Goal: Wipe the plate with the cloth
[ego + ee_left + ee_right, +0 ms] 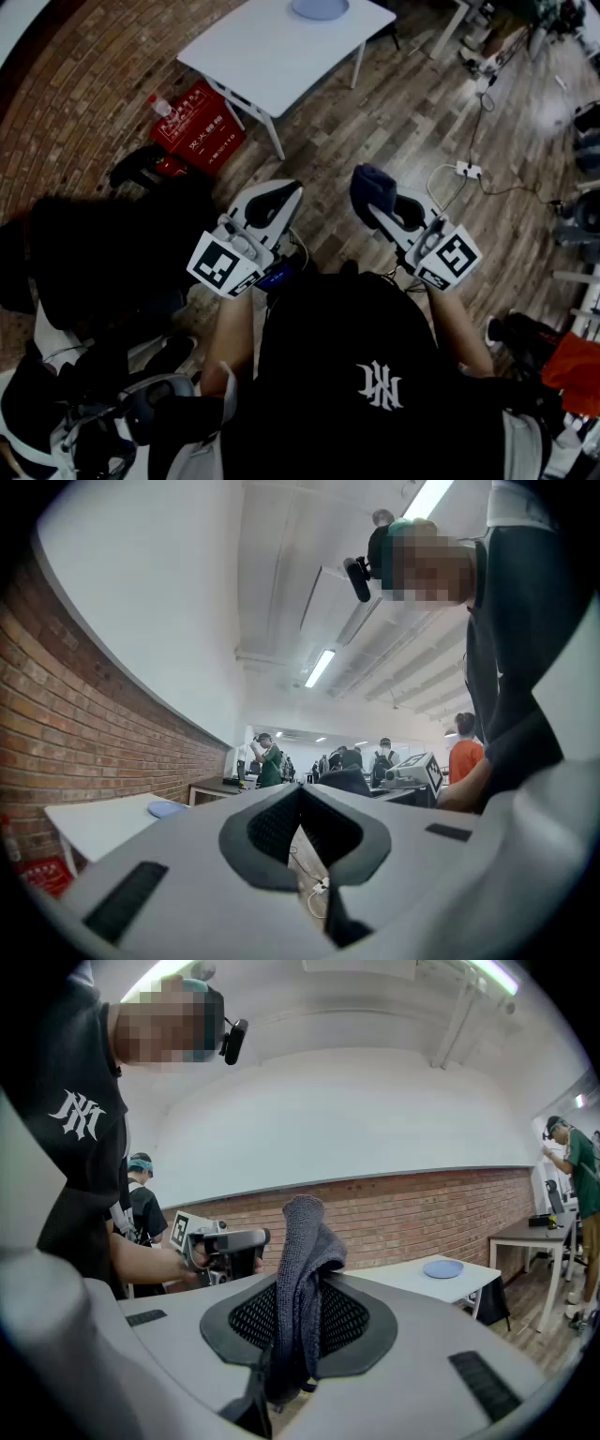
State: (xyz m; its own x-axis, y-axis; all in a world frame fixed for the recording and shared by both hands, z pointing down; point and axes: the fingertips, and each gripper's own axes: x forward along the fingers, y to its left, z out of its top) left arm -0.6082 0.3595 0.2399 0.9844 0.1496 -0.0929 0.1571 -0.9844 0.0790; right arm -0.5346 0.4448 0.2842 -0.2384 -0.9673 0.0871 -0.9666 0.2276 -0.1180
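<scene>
At the tabletop's far side, a pale blue plate (pixel 320 7) lies flat on the white table (pixel 272 56), with bare tabletop on the sides that show; the head view's top edge cuts it off. From the right gripper view the plate (pixel 442 1267) shows small and distant, close to a corner of the tabletop, in front of a brick wall (pixel 422 1213).

Well apart from the table, the cloth (pixel 370 187) is up in the air over the wood floor (pixel 394 103). It is dark and ribbed, and the right gripper (pixel 380 208) has its tongs pinched on it. In that gripper's own view the cloth (pixel 302 1288) stands up past the tips in a folded lump and also hangs down between the pads.

The left gripper (pixel 281 197) is beside it, not touching, with its tongs pressed together at the tips and nothing between them. Both grippers point forward toward the table and rise at a slant.

The person stands behind them in a black shirt, elbows bent, with the left forearm (pixel 230 328) and right forearm (pixel 452 323) raised in front of the chest.

A red box (pixel 199 127) sits on the floor by the table's near left leg. A power strip (pixel 466 170) lies on the floor to the right.
</scene>
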